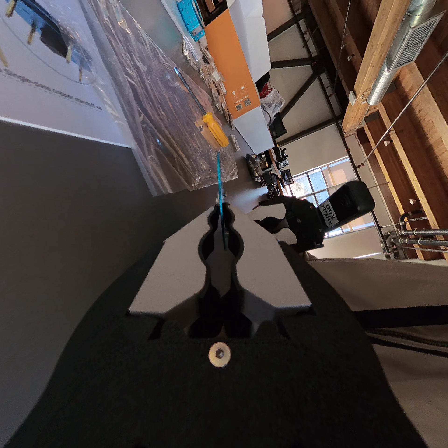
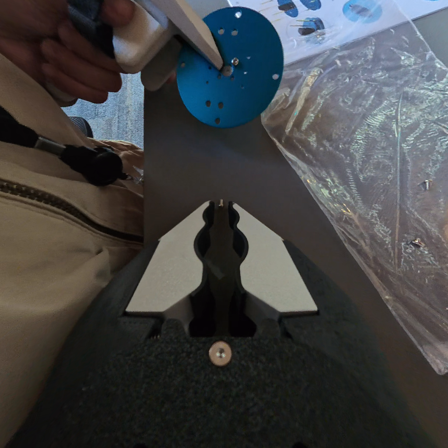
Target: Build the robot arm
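My left gripper (image 1: 221,208) is shut on a round blue metal disc (image 1: 220,186) with several holes, seen edge-on in its own view. In the right wrist view the disc (image 2: 237,92) shows face-on above the dark table (image 2: 206,164), with the left gripper's fingers (image 2: 206,41) clamped near its centre, where one small screw sits. My right gripper (image 2: 221,204) is shut on a tiny screw (image 2: 220,202) held upright at its fingertips, below the disc and apart from it. The right gripper also shows in the left wrist view (image 1: 274,218) to the right of the disc.
A clear plastic bag (image 2: 363,145) lies on the table at right with loose screws (image 2: 417,242) on it. A yellow-handled screwdriver (image 1: 214,131) lies on the bag. An instruction sheet (image 2: 339,26), an orange-and-white box (image 1: 232,68) and blue parts (image 1: 189,17) lie farther off. A person's hand and beige jacket (image 2: 48,242) are at left. Left tips to right tips: about 10 cm. The yellow-handled screwdriver (image 1: 214,131) is about equally far from each gripper, around 20 cm.
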Demonstrator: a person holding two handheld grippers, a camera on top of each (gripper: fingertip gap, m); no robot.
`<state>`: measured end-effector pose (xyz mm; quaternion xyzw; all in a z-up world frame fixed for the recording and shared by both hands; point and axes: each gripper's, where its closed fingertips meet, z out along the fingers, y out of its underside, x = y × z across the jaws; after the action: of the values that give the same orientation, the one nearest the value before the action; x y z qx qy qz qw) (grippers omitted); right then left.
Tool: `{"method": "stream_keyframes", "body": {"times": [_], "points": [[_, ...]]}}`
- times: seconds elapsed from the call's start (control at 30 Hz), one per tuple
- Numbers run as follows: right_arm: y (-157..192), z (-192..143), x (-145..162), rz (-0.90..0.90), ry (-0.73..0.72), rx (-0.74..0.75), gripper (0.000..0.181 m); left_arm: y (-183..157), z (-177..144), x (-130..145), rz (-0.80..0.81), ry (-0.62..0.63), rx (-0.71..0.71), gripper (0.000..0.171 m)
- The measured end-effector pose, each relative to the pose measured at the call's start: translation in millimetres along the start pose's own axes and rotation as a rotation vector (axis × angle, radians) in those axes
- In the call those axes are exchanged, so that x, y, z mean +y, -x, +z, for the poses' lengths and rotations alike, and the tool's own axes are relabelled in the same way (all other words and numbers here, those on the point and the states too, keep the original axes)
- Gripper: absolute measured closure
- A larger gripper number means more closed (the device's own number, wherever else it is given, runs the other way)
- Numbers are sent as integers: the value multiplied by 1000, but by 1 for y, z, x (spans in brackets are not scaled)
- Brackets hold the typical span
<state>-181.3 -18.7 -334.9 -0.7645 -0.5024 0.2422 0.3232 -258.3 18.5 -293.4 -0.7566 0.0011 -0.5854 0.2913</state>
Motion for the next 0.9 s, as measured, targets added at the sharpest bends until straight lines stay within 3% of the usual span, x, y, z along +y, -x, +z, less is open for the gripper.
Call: {"method": "stream_keyframes", "body": {"times": [0.3,0.57,0.9], "points": [[-4,0,0,-16,0,71,177,-1,0,6,15,58,27,168],[-9,0,-2,-144,-4,157,178,5,8,4,32,61,-48,168],[-45,-13,-23,-313,-59,346,181,3,38,-12,-1,53,-46,167]]}}
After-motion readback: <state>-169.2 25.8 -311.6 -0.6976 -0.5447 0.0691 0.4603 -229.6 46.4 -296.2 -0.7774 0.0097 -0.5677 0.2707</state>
